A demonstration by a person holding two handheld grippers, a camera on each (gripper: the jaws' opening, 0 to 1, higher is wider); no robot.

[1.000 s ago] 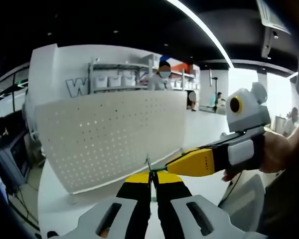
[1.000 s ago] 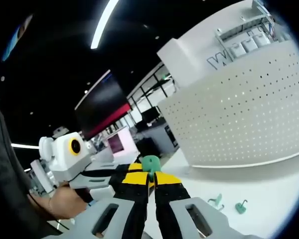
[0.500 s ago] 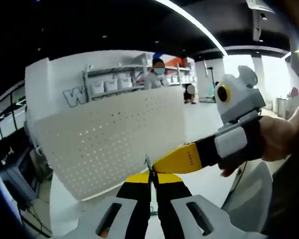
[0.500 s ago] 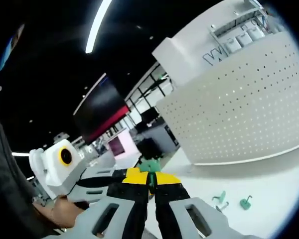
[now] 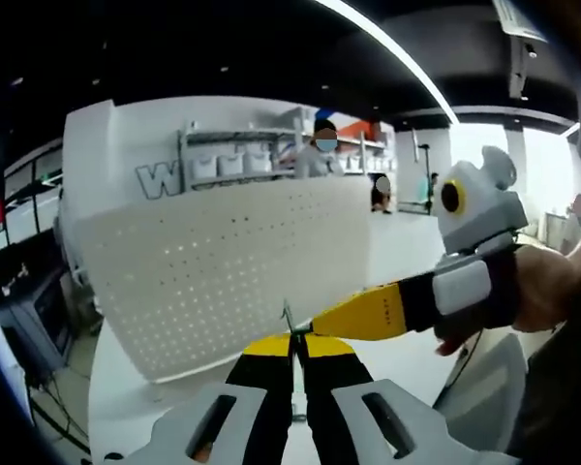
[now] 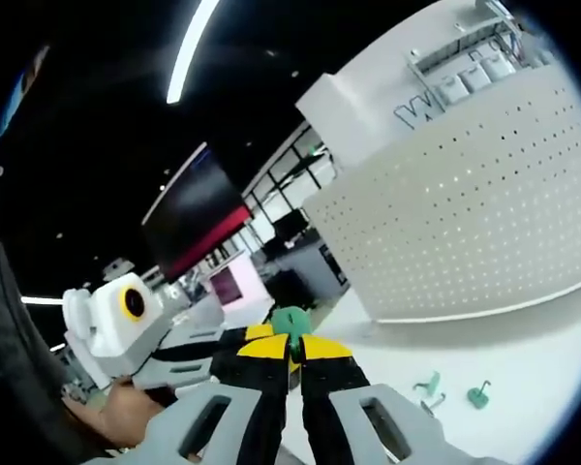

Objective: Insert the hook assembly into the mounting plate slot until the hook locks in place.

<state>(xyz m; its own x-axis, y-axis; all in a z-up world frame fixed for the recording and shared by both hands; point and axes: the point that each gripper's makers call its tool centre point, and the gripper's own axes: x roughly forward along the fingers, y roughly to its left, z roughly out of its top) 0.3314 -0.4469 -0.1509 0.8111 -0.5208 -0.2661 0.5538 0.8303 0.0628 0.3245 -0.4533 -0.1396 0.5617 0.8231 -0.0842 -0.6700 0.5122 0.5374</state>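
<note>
**Q: What have you got hold of, and why up in the air like that?**

A: My right gripper [image 6: 290, 351] has its jaws pressed together on a green plastic piece [image 6: 290, 321], which I take for the base of the hook assembly. My left gripper [image 5: 292, 346] is likewise closed, pinching a thin wire hook [image 5: 288, 316] that pokes up between the tips. I hold the two close, tip near tip, probably to join them before going to the pegboard [image 5: 223, 281], which stands upright on the white table [image 6: 523, 378] well ahead. Two spare green hooks [image 6: 455, 389] lie on the table near the board's foot.

**Q: Anything different from a moment back?**

A: Little. In the left gripper view my right gripper [image 5: 368, 313] sits a touch lower and farther right than half a second ago, and in the right gripper view my left gripper [image 6: 189, 351] has come slightly closer. Both grips look unchanged, and nothing has gone into the board yet.
</note>
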